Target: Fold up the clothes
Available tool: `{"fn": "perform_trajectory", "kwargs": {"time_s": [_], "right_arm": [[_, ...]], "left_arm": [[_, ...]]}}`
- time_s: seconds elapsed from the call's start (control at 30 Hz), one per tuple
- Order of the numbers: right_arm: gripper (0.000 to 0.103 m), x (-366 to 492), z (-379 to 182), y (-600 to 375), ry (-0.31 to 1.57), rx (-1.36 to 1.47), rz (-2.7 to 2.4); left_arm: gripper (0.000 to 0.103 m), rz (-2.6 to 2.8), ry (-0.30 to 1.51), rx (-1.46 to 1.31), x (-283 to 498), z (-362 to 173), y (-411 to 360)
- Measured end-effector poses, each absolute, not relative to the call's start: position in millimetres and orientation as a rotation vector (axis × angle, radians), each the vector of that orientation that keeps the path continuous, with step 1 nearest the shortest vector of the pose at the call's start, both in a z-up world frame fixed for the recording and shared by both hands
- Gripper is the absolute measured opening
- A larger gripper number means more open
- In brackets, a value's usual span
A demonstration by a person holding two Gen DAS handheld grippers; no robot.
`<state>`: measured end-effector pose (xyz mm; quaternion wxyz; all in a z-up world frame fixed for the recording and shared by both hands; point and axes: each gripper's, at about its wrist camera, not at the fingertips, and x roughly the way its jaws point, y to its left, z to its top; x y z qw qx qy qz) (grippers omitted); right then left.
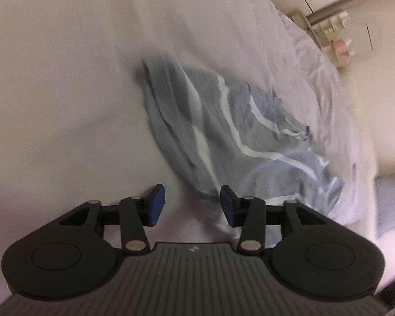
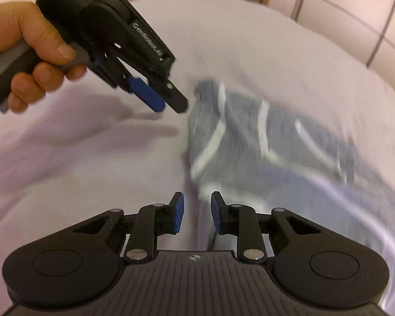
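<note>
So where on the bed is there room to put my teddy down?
The white sheet is bare left of the striped blue clothes, and also beyond them toward the wall. The left tongs hover over the near part of that patch. It is crowded on the right, where the clothes lie bunched beside rumpled bedding.

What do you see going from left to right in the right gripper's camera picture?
The person's hand → the left gripper it holds, open → the crumpled blue-grey striped garment on the white bed sheet.
</note>
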<state>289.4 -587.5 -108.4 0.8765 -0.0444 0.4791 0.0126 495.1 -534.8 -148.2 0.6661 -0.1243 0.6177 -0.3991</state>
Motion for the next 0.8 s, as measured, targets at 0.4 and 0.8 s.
{"fn": "perform_trajectory", "kwargs": {"time_s": [0.4, 0.8], "right_arm": [[0.034, 177.2, -111.6, -596.5, 1.148, -0.027, 0.053], [0.044, 144.5, -99.6, -622.9, 1.153, 0.005, 0.024]], "left_arm": [[0.0, -0.7, 1.184, -0.015, 462.1, -80.0, -523.2], [0.049, -0.753, 1.409, -0.292, 463.0, -138.7, -518.8]]}}
